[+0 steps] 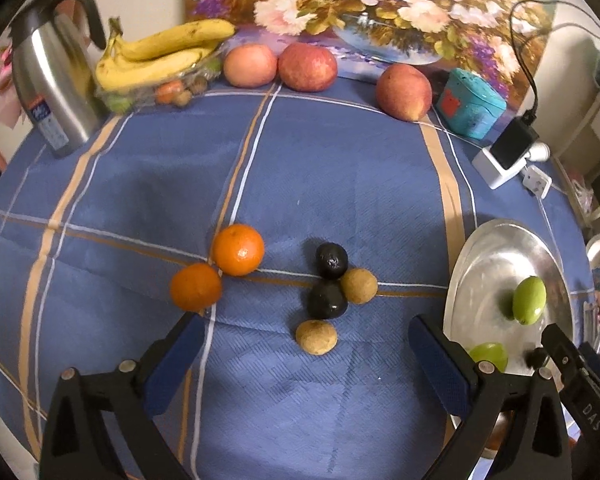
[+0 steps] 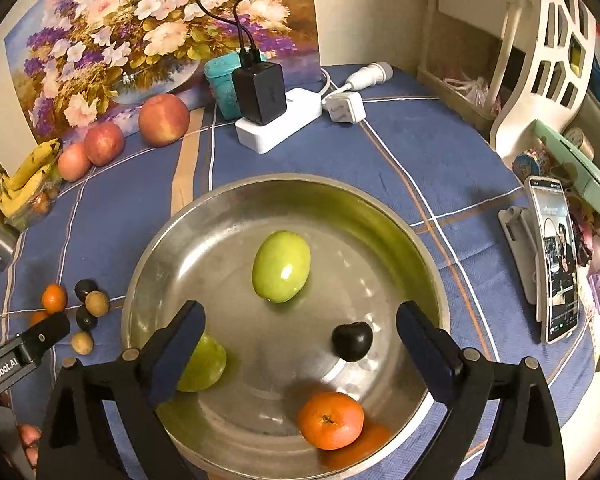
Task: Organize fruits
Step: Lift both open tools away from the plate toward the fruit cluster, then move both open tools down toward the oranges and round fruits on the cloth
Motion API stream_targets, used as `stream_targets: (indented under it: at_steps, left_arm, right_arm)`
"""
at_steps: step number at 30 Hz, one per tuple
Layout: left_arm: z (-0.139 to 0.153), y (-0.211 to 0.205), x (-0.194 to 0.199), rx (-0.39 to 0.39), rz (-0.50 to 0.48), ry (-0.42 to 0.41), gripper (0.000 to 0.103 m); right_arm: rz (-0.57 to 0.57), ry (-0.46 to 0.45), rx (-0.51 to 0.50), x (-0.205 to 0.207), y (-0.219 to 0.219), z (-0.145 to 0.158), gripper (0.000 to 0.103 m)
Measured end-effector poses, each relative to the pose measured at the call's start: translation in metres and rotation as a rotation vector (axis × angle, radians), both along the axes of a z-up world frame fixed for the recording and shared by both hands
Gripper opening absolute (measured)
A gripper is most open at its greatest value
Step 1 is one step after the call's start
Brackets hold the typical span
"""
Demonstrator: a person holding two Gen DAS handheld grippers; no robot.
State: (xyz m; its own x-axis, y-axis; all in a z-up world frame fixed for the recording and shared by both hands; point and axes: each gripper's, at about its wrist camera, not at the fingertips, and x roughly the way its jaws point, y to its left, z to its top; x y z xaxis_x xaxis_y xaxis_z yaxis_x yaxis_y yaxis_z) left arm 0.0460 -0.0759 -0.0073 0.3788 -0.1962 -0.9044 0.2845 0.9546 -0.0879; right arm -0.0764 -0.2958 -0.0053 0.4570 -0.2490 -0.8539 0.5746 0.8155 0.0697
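My left gripper point(image 1: 304, 322) hangs open over the blue checked cloth, nothing between its fingers. Just ahead of it lie two oranges point(image 1: 238, 250), two dark fruits point(image 1: 331, 260) and two small brown fruits point(image 1: 359, 286), one brown fruit point(image 1: 316, 337) nearest the fingertips. My right gripper point(image 2: 300, 308) stands open above the steel bowl point(image 2: 172, 232). The bowl holds two green fruits point(image 2: 281, 266), a dark fruit point(image 2: 352, 340) and an orange point(image 2: 330, 420); the left finger partly hides the second green fruit point(image 2: 204, 364).
Three apples point(image 1: 307, 66), a bunch of bananas point(image 1: 160, 56) and a steel kettle point(image 1: 48, 80) line the back by a flower painting. A teal tin point(image 1: 470, 104), a charger block point(image 2: 276, 108) with cables and a propped phone point(image 2: 556, 256) stand to the right.
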Motion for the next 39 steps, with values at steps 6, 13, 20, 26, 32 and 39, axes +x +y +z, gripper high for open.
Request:
stream_targets:
  at_steps: [6, 13, 20, 26, 32, 39]
  left_arm:
    - [0.003, -0.010, -0.003, 0.054, -0.088, -0.031, 0.103]
    - [0.007, -0.009, -0.001, 0.047, -0.129, -0.031, 0.103]
    - [0.011, -0.001, 0.006, 0.051, -0.140, -0.029, 0.103]
    - [0.014, 0.015, 0.019, 0.064, -0.122, -0.043, 0.103]
    - [0.019, 0.041, 0.038, 0.070, -0.052, -0.052, 0.103]
    - [0.024, 0.078, 0.058, 0.078, 0.039, -0.063, 0.103]
  right_arm:
    - [0.042, 0.018, -0.004, 0.006, 0.010, -0.004, 0.097]
    - [0.037, 0.022, -0.002, 0.010, 0.018, -0.006, 0.097]
    - [0.051, 0.037, -0.021, 0.016, 0.031, -0.007, 0.097]
    - [0.092, 0.032, -0.018, 0.028, 0.051, -0.005, 0.097]
    - [0.147, 0.022, -0.025, 0.045, 0.077, 0.001, 0.097]
    - [0.210, 0.028, 0.001, 0.068, 0.109, 0.001, 0.097]
